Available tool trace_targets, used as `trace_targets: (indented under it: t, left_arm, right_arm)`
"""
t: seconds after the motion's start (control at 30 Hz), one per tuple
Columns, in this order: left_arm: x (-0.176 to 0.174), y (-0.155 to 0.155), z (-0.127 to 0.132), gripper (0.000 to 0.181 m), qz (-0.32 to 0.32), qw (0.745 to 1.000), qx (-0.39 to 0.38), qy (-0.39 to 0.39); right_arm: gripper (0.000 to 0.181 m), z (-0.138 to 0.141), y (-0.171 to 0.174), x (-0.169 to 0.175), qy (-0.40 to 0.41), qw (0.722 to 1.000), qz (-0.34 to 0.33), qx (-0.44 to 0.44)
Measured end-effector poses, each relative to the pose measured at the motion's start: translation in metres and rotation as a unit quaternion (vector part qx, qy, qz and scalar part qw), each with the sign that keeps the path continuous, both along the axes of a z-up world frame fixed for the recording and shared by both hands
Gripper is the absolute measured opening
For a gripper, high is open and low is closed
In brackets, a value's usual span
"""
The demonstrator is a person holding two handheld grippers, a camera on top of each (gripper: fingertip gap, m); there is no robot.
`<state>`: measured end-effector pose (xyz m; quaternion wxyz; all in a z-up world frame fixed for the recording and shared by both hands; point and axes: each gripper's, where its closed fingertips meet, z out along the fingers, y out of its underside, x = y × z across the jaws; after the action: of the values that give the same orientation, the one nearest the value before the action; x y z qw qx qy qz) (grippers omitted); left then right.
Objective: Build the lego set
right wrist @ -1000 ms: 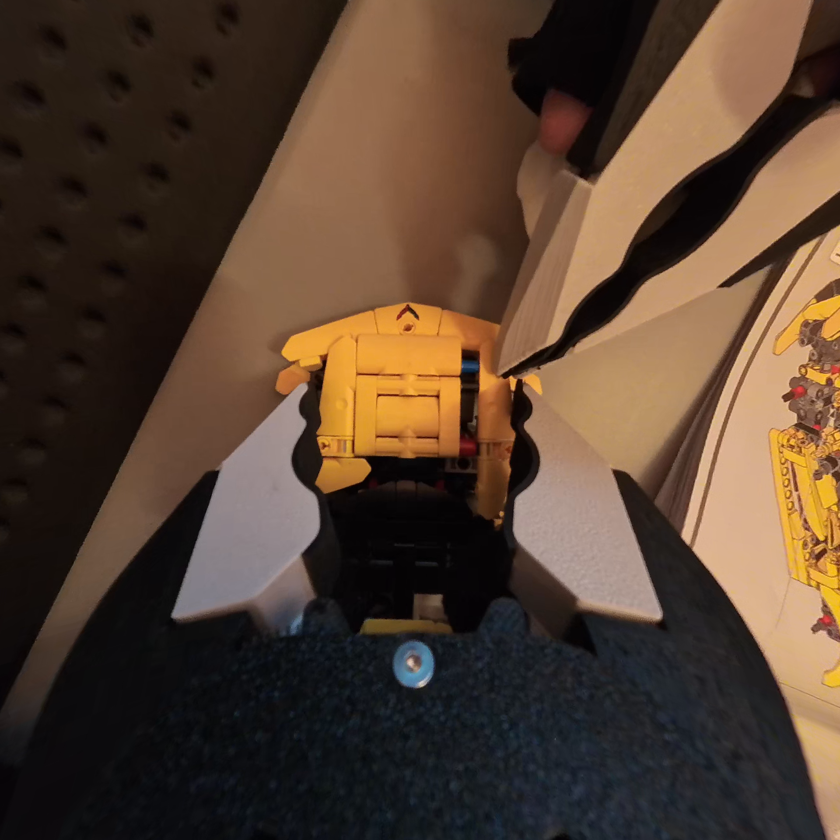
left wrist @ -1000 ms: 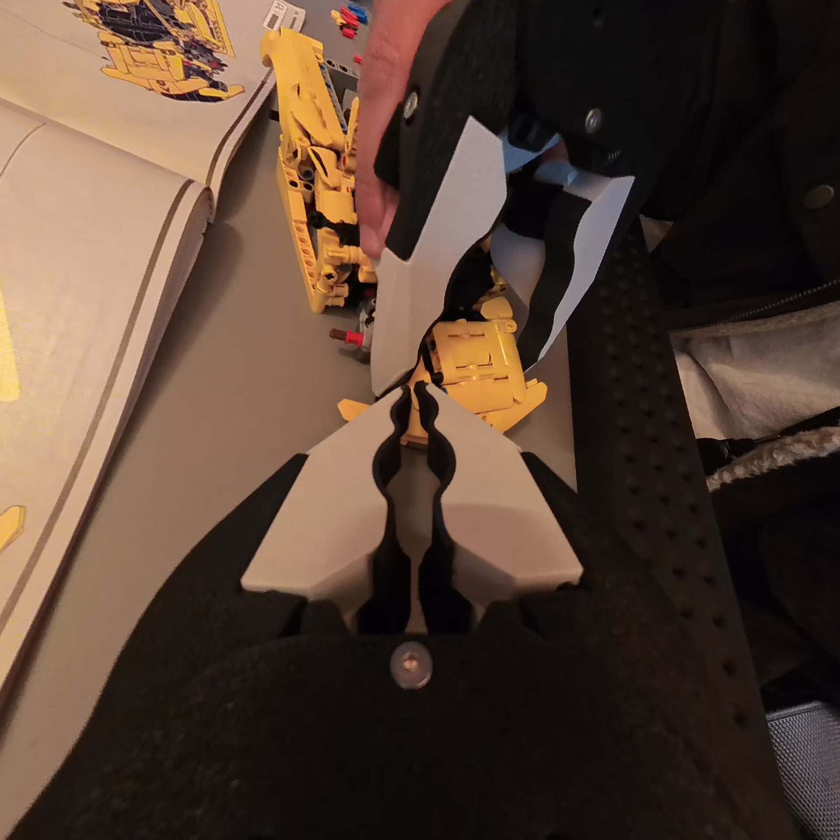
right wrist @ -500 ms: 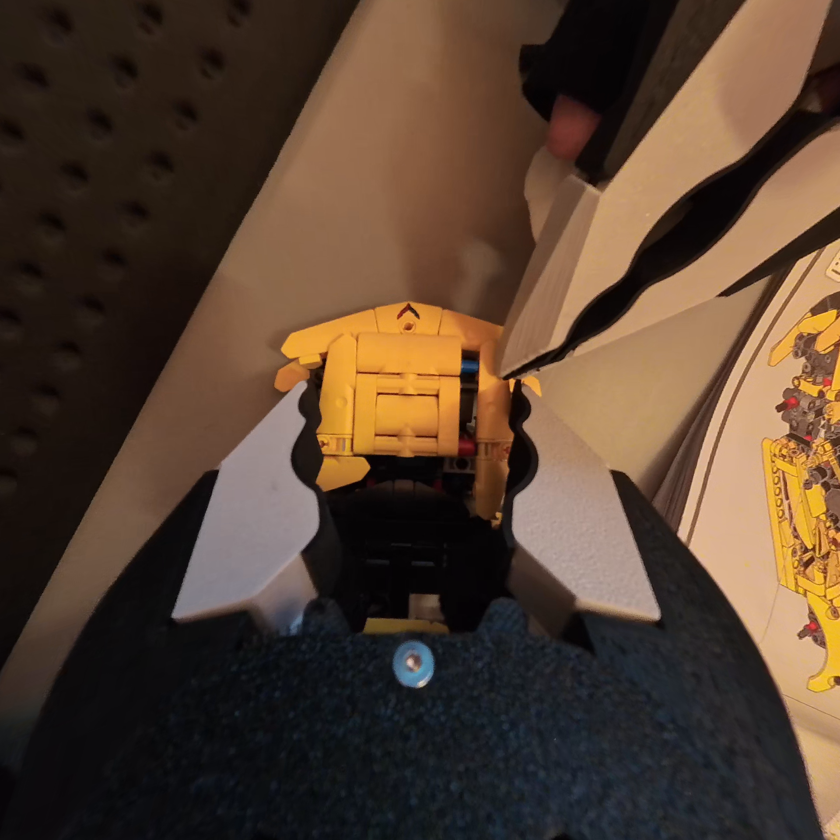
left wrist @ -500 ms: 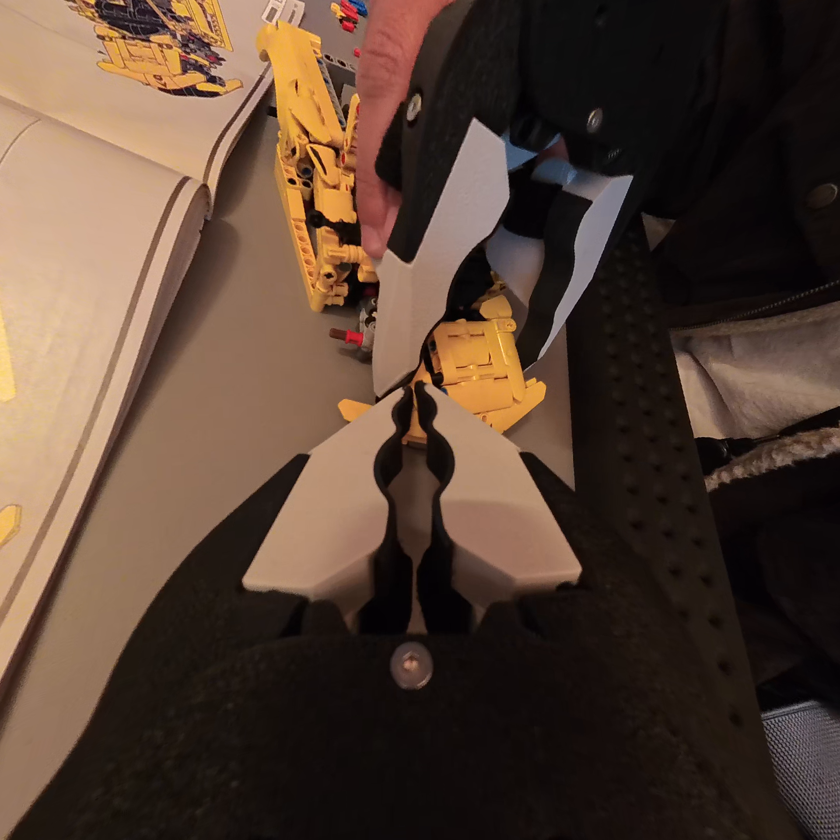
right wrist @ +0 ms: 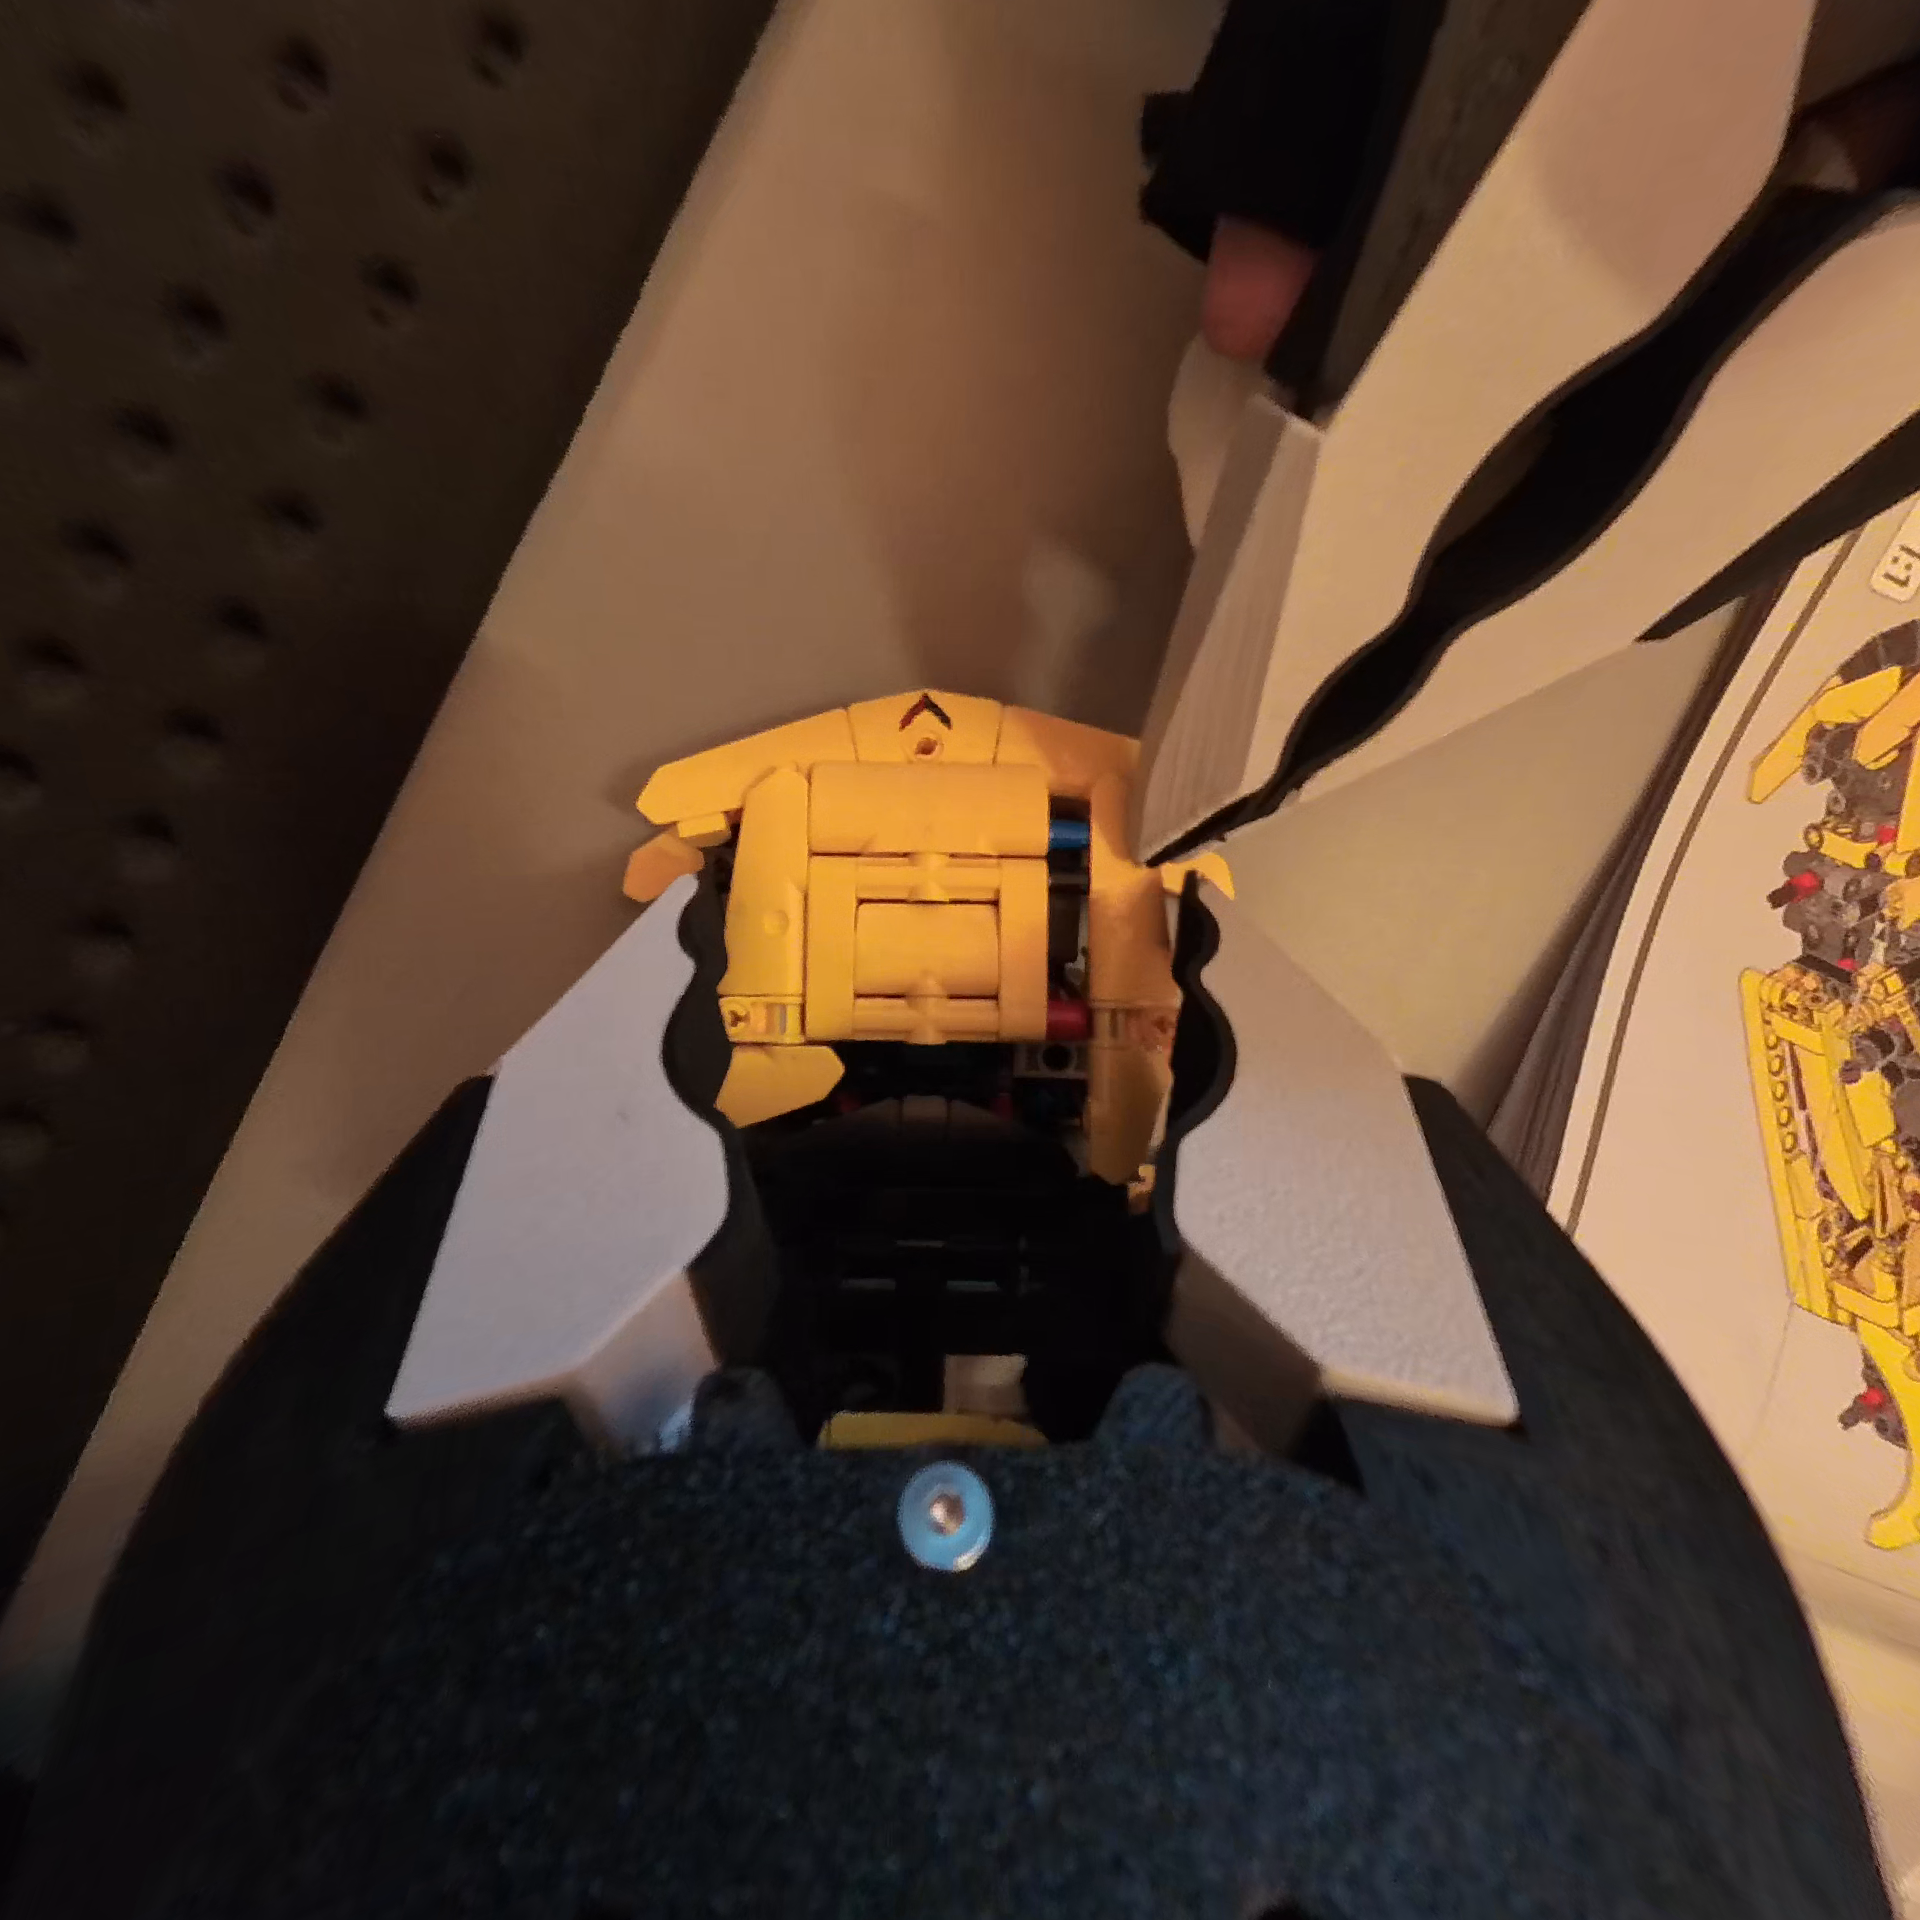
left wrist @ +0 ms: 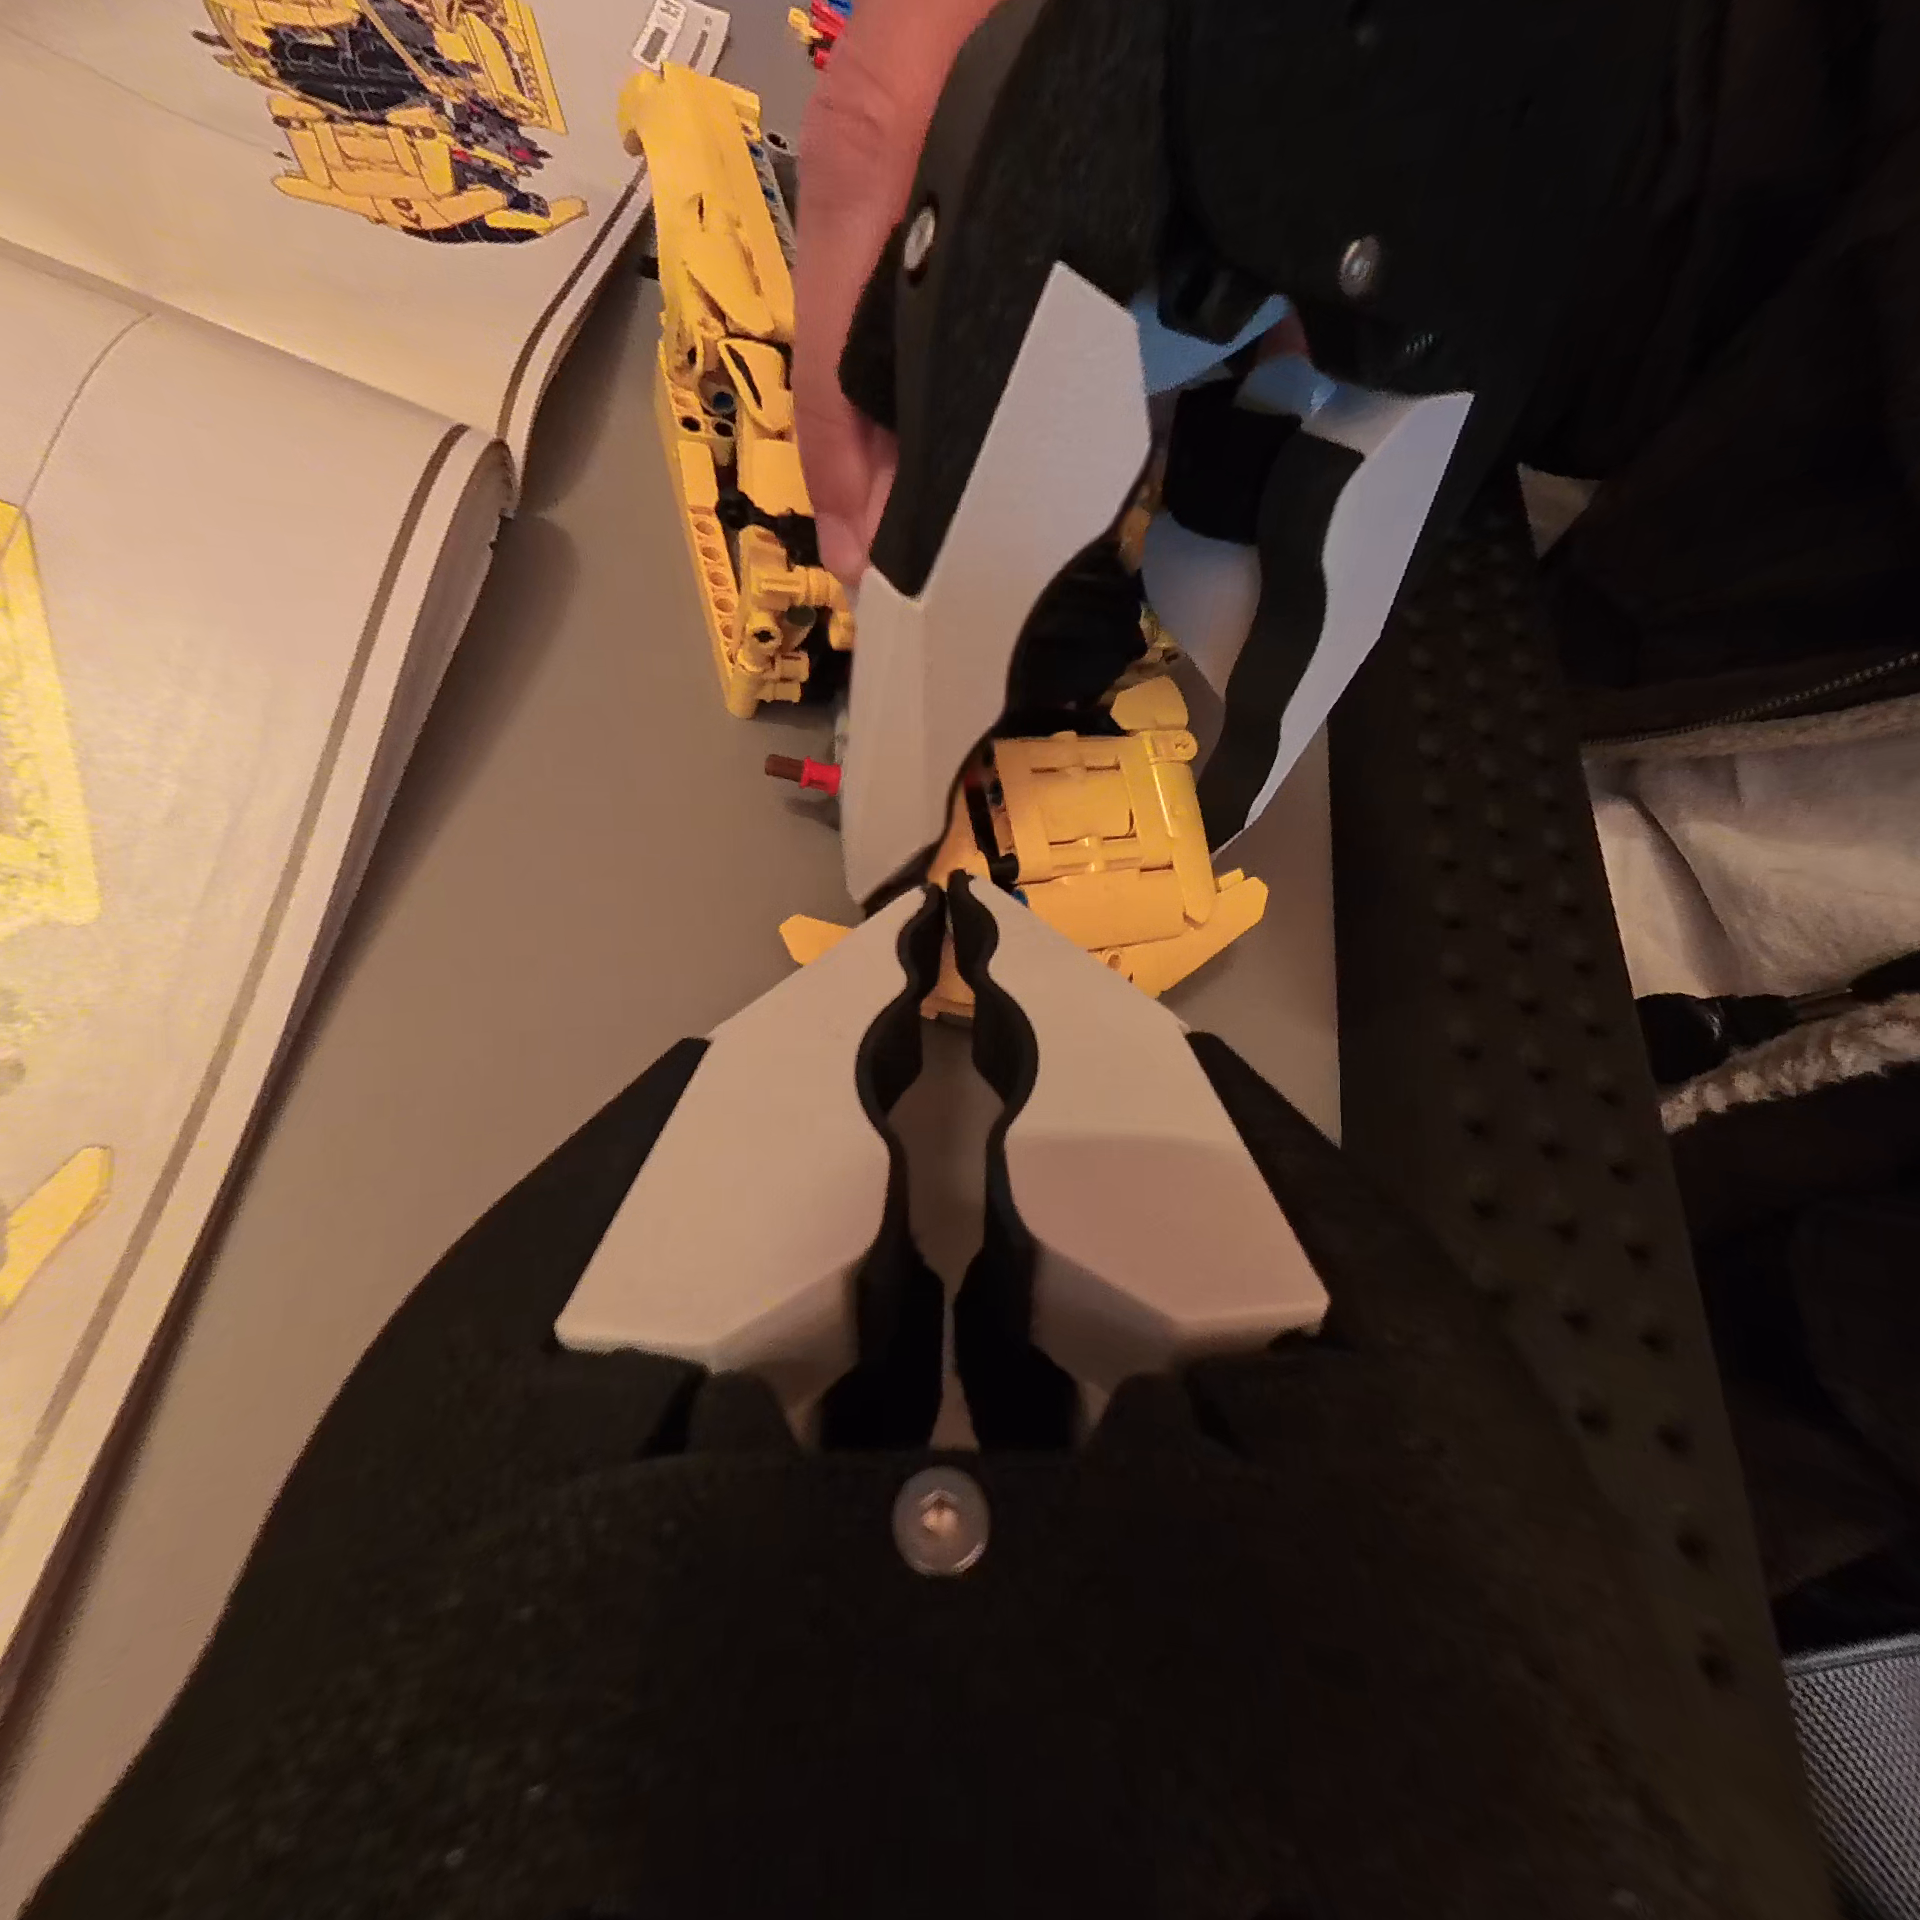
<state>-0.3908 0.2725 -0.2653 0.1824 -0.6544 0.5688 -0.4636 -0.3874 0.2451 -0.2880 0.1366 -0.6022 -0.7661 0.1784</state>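
My right gripper (right wrist: 940, 904) is shut on a yellow and black lego model (right wrist: 914, 914), holding it by its sides just above the grey table (right wrist: 883, 416). In the left wrist view the right gripper (left wrist: 1049, 831) comes down from the top with the model (left wrist: 1101, 831) between its fingers. My left gripper (left wrist: 948, 894) is shut, with its tips against the model's side. It enters the right wrist view from the upper right (right wrist: 1153, 857). I cannot tell whether it pinches a part.
A long yellow lego assembly (left wrist: 727, 416) and a red and brown pin (left wrist: 805, 771) lie on the table. An open instruction booklet (left wrist: 208, 675) lies to the left and shows in the right wrist view (right wrist: 1766, 935). A black perforated surface (left wrist: 1507, 1039) borders the table. A hand (left wrist: 852, 312) holds the right gripper. Both grippers' tips are close together, under 4 cm apart.
Both grippers keep their places on the model. Only a slight shift of the views shows.
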Motion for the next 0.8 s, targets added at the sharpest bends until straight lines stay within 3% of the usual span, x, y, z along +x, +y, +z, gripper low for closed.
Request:
trace_targets:
  t: [0.33,0.8]
  left_arm:
    - [0.000,-0.003,0.000,0.000,-0.007,1.000,0.002,0.003]
    - [0.001,-0.004,0.000,0.001,-0.008,1.000,0.008,0.002]
  right_arm:
    - [0.099,0.008,0.001,0.025,-0.008,0.999,-0.037,-0.008]
    - [0.086,0.001,0.002,0.026,-0.031,0.999,-0.033,0.001]
